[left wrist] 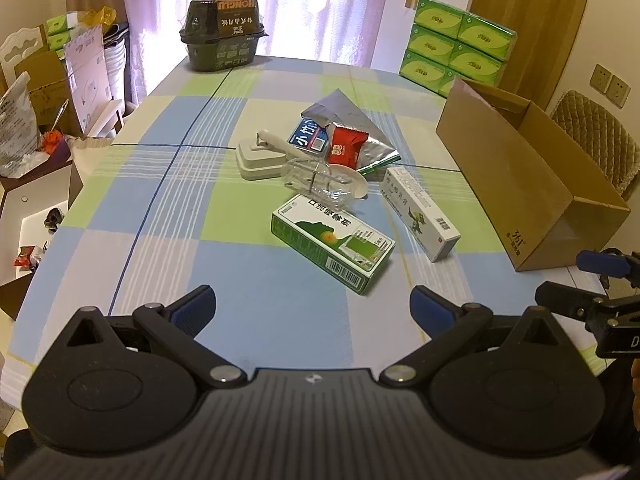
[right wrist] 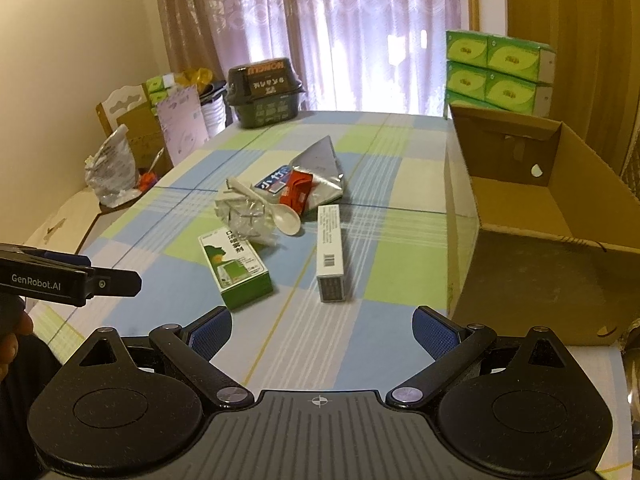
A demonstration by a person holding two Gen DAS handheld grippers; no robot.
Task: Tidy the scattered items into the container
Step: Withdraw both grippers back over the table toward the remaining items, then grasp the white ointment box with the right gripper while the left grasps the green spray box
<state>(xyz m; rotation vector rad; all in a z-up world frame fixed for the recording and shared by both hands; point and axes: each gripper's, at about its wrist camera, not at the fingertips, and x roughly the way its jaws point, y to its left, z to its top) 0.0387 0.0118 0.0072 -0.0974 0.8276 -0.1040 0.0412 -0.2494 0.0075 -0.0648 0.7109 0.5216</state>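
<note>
Grippers: left gripper (left wrist: 312, 308) and right gripper (right wrist: 322, 330) both spread, empty. Green rectangular cardboard medicine box (left wrist: 334, 242) light, stiff; pinch across narrow sides.

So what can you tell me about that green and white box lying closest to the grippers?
The green and white box is a long cardboard carton lying flat on the checked tablecloth. Its top is white with a green picture and printed characters, its sides are green, and one side carries a barcode. It looks closed and undented. It lies nearest of the pile, angled across the cloth. Its far end meets crumpled clear plastic; whether they touch is unclear. Neither gripper touches it.
</note>
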